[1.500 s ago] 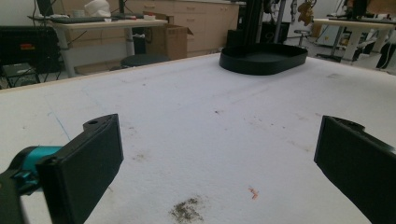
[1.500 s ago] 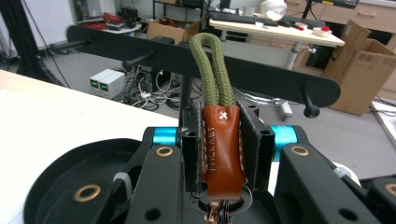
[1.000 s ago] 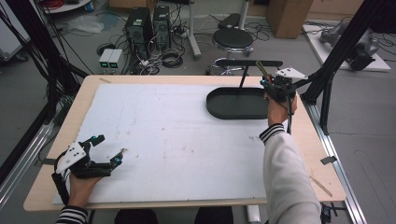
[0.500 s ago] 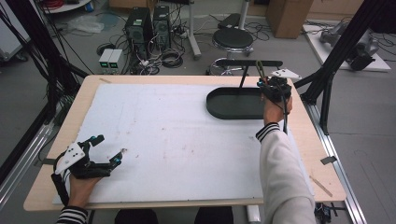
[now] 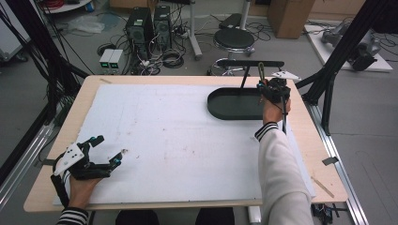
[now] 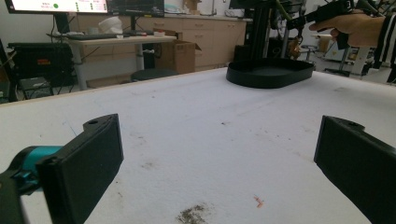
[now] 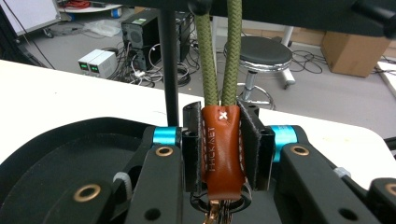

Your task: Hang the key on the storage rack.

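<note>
Lifting my right gripper [image 7: 223, 154] a little over the last second, I've brought the leather keychain tab [image 7: 222, 149] up under the stand's bar [image 5: 251, 63], its green cord loop [image 7: 218, 51] now hanging from it above the black tray [image 5: 232, 104]. Both jaws stay clamped on the tab. My left gripper [image 5: 107, 152] rests wide apart, unmoved. Hanging looks done; I judge release comes next.

Beyond my worktop [image 5: 141, 117] (its white cover stained) stands a black stool [image 5: 233, 38]. Two computer towers [image 5: 149, 23] sit among tangled floor cables [image 5: 171, 58].
</note>
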Demonstrator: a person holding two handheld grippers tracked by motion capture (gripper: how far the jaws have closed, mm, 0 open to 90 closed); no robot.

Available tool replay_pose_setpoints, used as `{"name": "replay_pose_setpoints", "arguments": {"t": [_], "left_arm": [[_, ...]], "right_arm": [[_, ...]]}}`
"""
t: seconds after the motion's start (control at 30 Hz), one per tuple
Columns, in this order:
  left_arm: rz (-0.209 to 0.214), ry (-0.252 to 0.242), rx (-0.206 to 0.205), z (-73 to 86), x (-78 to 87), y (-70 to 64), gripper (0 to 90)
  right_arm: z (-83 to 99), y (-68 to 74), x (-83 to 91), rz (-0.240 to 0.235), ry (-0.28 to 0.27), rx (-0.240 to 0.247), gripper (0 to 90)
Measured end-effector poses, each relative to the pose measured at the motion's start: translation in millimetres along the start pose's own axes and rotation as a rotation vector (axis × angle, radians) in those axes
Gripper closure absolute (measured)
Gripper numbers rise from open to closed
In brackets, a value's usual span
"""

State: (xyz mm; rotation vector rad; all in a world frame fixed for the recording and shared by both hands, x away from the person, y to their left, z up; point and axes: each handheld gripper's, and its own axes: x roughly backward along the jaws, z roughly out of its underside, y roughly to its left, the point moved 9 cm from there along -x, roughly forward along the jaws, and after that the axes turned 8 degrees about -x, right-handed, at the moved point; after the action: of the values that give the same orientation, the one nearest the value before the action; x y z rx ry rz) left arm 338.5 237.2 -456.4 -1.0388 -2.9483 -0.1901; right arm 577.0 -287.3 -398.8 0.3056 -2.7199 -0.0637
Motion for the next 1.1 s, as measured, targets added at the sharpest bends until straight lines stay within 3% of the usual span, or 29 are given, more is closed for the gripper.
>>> {"name": "replay_pose_setpoints", "arguments": {"t": [0.2,0.27,0.3,0.37,0.43,0.53,0.73,0.9,0.93,1.03,1.1], "left_arm": [[0.000,-0.001,0.000,0.0,0.3,0.4,1.8],[-0.002,-0.001,0.001,0.0,0.1,0.1,1.8],[-0.003,-0.001,0.001,0.0,0.1,0.1,1.8],[-0.005,0.000,0.002,0.1,0.0,0.7,1.8],[-0.006,-0.001,0.009,0.1,0.2,1.0,1.8],[-0.008,-0.008,0.015,-0.3,0.6,1.5,1.8],[-0.011,-0.005,0.026,0.0,0.5,2.9,1.7],[-0.017,-0.003,0.025,0.2,0.7,3.2,1.8],[-0.015,-0.005,0.023,-0.1,0.7,3.1,1.8],[-0.017,-0.002,0.020,0.0,0.5,2.9,1.8],[-0.018,0.002,0.014,0.2,0.1,2.3,1.7]], "right_arm": [[3.5,1.7,-5.1,-0.031,0.006,-0.029,66.4],[4.5,0.8,-7.8,-0.037,0.002,-0.044,47.1],[5.5,-0.9,-9.3,-0.030,0.004,-0.072,31.4],[8.1,-1.5,-10.5,-0.048,0.012,-0.110,14.4],[10.5,-1.0,-10.2,-0.062,0.028,-0.113,0.1],[6.9,7.7,1.0,-0.114,0.004,-0.105,0.3],[3.4,30.6,42.8,-0.242,-0.073,-0.036,0.3],[18.0,49.2,86.1,-0.374,-0.132,0.003,0.3],[24.8,53.2,95.1,-0.403,-0.114,0.013,0.3],[37.8,62.0,118.6,-0.461,-0.190,0.045,0.3],[49.8,64.7,128.6,-0.484,-0.207,0.058,0.3]]}}
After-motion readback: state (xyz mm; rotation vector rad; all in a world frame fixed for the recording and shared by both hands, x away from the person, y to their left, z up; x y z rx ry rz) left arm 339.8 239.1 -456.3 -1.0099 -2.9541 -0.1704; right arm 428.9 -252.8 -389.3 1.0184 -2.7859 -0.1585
